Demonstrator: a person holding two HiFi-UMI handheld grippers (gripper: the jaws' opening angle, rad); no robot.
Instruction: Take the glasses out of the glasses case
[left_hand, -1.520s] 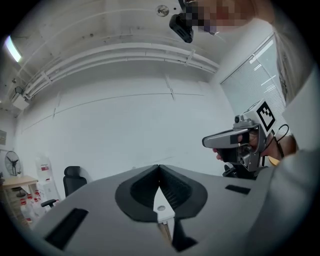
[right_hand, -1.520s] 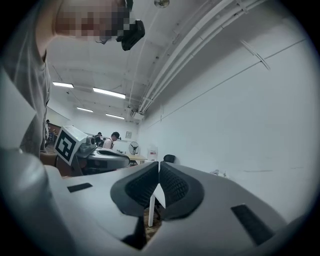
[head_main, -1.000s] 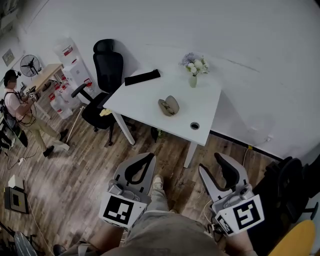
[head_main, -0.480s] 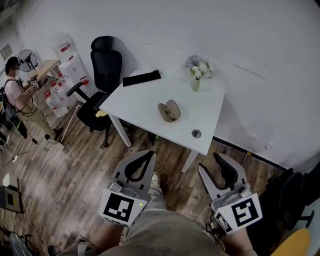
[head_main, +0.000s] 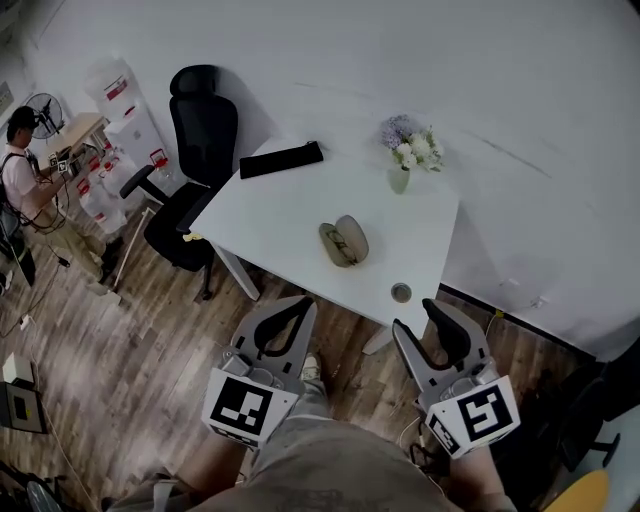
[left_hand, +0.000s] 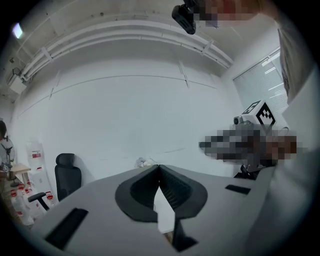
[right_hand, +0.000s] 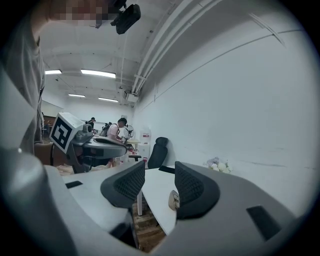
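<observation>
Holding both grippers short of the white surface's (head_main: 270, 215) near edge, you touch nothing. Your left gripper (head_main: 303, 306) hangs over the wood floor (head_main: 120, 340); its fingers (left_hand: 140, 192) are pressed together at the tips with nothing between them. The glasses case (head_main: 344, 241) lies open about midway along the surface, toward the near edge, well apart from both grippers. One half holds a dark shape, too small to tell for certain. A vase of flowers (head_main: 410, 155) stands at the far right corner. Your right gripper (head_main: 420, 318) has its fingers (right_hand: 192, 192) spread apart and empty.
</observation>
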